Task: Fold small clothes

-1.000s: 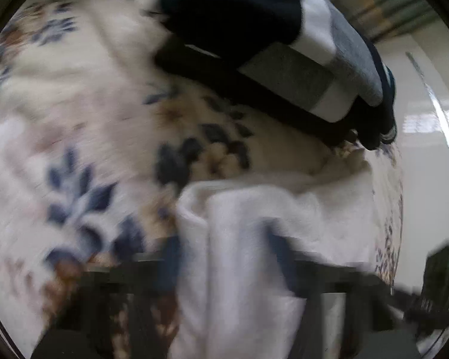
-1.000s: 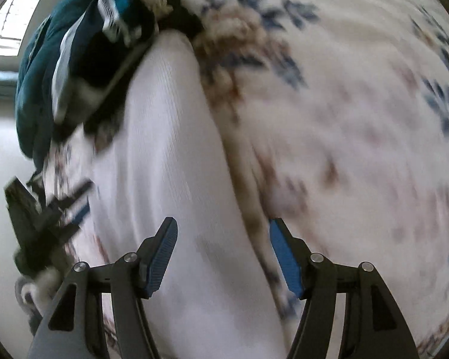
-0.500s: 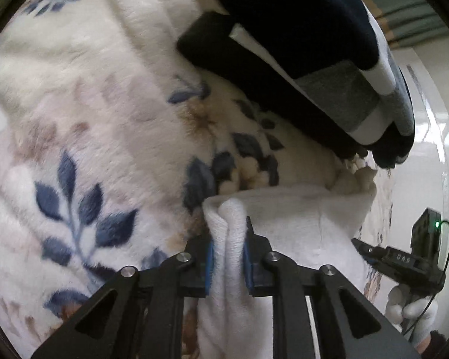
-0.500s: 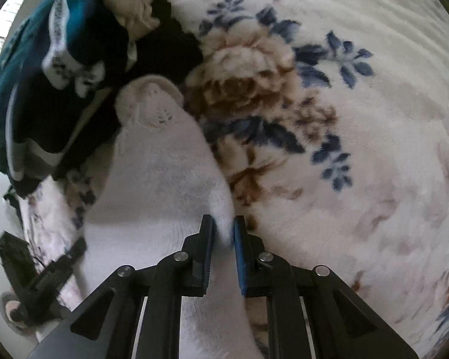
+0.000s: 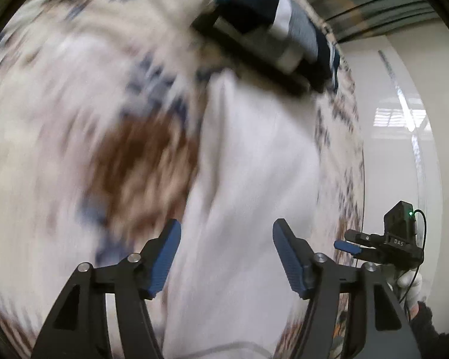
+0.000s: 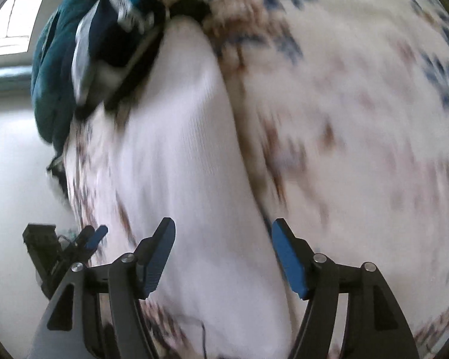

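Observation:
A white knitted garment (image 5: 254,164) lies in a long strip on a floral fleece blanket (image 5: 60,119). It also shows in the right wrist view (image 6: 179,149). My left gripper (image 5: 226,254) is open and empty above the near end of the garment. My right gripper (image 6: 223,254) is open and empty above the same garment. Both views are blurred by motion. The right gripper shows in the left wrist view (image 5: 347,246) at the right edge, and the left gripper shows in the right wrist view (image 6: 95,236) at the lower left.
A pile of dark blue, teal, grey and white clothes (image 5: 269,27) lies at the far end of the garment, seen also in the right wrist view (image 6: 89,45). The blanket (image 6: 359,119) ends at an edge beside a white floor (image 5: 404,149).
Both grippers were shut on the white garment's folded edge half a second ago. Now both have opened, let it go and pulled back; the garment lies flat.

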A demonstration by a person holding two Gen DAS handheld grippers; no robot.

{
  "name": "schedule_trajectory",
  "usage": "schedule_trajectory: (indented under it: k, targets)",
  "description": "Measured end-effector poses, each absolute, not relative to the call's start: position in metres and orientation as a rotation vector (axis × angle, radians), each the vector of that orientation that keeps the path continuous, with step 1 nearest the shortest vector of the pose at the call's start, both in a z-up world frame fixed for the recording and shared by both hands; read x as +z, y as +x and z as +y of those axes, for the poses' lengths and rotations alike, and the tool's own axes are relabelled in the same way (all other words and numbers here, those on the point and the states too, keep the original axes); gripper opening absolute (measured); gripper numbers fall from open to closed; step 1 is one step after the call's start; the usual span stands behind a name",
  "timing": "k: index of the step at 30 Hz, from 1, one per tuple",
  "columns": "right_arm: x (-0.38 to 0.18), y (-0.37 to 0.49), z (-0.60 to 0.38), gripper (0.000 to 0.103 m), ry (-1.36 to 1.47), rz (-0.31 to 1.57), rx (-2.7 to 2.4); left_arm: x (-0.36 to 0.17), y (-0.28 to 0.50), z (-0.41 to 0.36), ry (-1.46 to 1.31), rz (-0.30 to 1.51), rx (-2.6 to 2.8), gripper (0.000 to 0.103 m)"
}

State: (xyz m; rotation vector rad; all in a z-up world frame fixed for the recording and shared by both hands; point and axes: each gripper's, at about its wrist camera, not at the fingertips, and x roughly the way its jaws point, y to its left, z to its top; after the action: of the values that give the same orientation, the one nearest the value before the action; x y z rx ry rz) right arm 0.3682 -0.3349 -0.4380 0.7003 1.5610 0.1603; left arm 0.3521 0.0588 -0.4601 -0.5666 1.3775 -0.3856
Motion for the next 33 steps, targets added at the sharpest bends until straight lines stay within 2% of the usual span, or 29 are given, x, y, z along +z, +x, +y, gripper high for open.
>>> schedule_trajectory:
  k: [4,9,12,16,17,18,19,20,21,27,33]
  targets:
    - [-0.449,0.274,-0.331,0.069,0.687,1.686,0.199,-0.489,0.269,0.053,-0.582,1.519,-0.346,0.063]
    - [-0.498,0.173,-0.314,0.069,0.731,1.843,0.201,-0.541,0.203,0.041,-0.573,1.671,-0.307,0.063]
    - [-0.527,0.134,-0.304,0.069,0.806,1.892,0.240,-0.559,0.184,0.034,-0.591,1.689,-0.320,0.063]
    - [-0.554,0.112,-0.291,0.069,0.893,1.889,0.275,-0.552,0.178,0.028,-0.613,1.637,-0.348,0.060]
    - [-0.558,0.110,-0.288,0.069,0.913,1.879,0.285,-0.550,0.177,0.025,-0.624,1.625,-0.357,0.046]
    - [-0.565,0.107,-0.281,0.069,0.928,1.868,0.283,-0.548,0.175,0.023,-0.624,1.623,-0.358,0.011]
    - [-0.567,0.106,-0.279,0.062,0.941,1.857,0.274,-0.546,0.173,0.020,-0.633,1.627,-0.365,0.010]
    - [-0.566,0.104,-0.277,0.049,0.963,1.834,0.274,-0.542,0.172,0.019,-0.637,1.622,-0.355,0.010]
    - [-0.568,0.107,-0.273,0.018,0.970,1.825,0.273,-0.534,0.173,0.021,-0.655,1.606,-0.345,0.010]
    - [-0.526,0.107,-0.261,0.013,0.995,1.734,0.306,-0.488,0.187,0.035,-0.833,1.519,-0.364,0.009]
    - [-0.447,0.171,-0.271,0.013,0.986,1.591,0.370,-0.437,0.266,0.036,-0.934,1.383,-0.434,0.010]
